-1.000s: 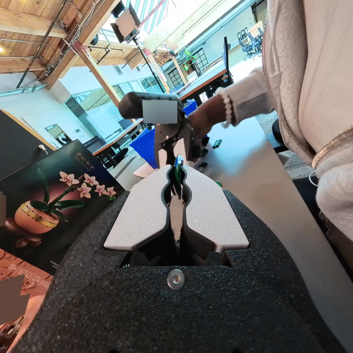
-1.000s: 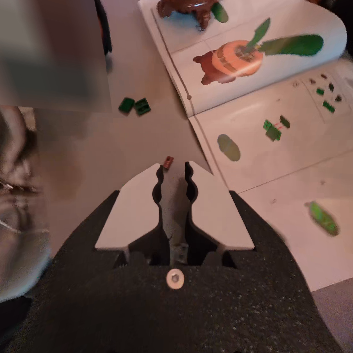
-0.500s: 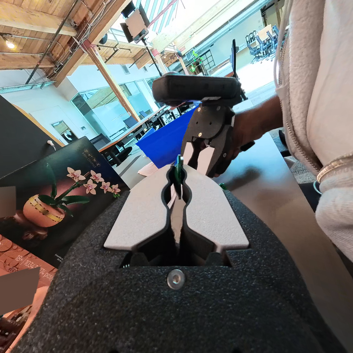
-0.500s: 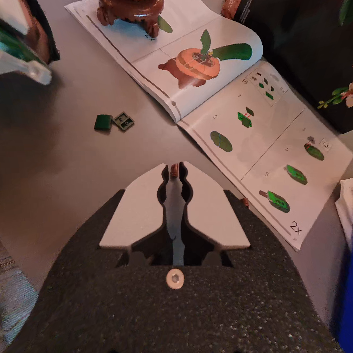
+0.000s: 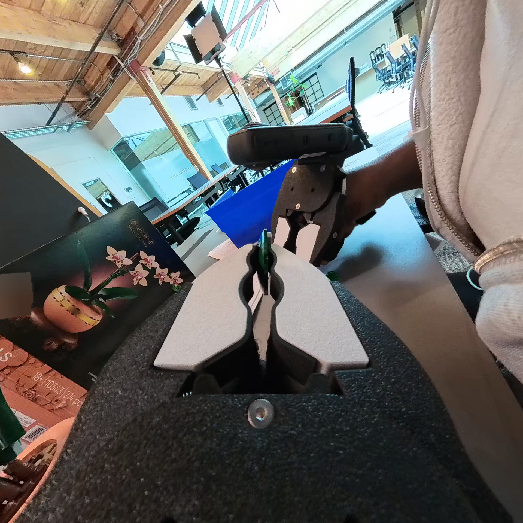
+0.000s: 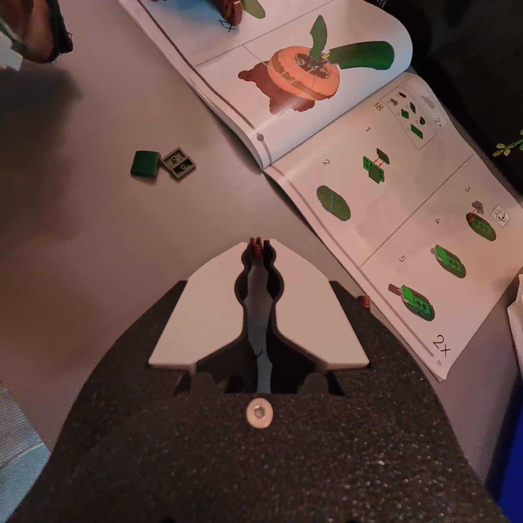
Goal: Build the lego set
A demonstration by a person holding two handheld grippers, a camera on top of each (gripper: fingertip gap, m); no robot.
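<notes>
the right gripper [image 6: 258, 245], spread a second ago, now pinches the small brown piece [image 6: 257, 249] off the table [image 6: 85, 254], ready to meet the green leaf assembly [image 5: 263, 260] clamped in the left gripper [image 5: 262, 256].

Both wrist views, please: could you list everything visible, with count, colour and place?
green piece: one, held in the left hand-held gripper's tips.
brown piece: one, small, in the right hand-held gripper's tips.
green tiles: two, on the table left of the booklet.
brown stud: one, at the booklet's near edge.
instruction booklet: one, white, open.
set box: one, dark, upright at left.
blue bin: one, behind.
table: one, grey.
left hand-held gripper: black, white fingers.
right hand-held gripper: same.
</notes>
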